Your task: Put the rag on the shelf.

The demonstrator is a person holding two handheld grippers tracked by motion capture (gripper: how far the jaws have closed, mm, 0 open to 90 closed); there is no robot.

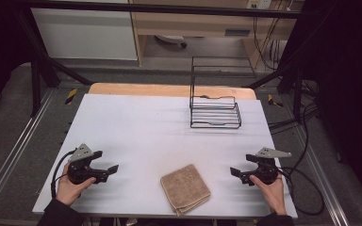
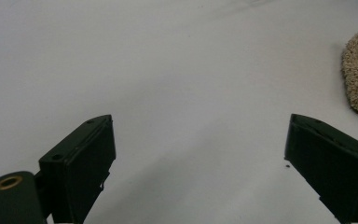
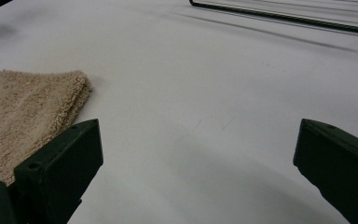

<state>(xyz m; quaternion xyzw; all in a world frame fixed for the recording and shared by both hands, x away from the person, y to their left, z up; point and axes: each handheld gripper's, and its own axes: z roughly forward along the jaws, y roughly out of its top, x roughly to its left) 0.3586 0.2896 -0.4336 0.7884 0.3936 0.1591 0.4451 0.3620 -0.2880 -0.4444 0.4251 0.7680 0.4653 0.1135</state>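
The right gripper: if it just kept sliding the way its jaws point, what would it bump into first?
Probably the folded beige towel. The right gripper, jaws open, points across the white table toward it, though it may only clip the towel's near edge.

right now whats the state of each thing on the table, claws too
towel: folded into a square, flat on the table near the front edge, not touched.
wire rack: upright at the far right of the table, nothing in it.
left claw: open, nothing between the jaws, pointing toward the towel.
right claw: open, nothing between the jaws, pointing toward the towel.
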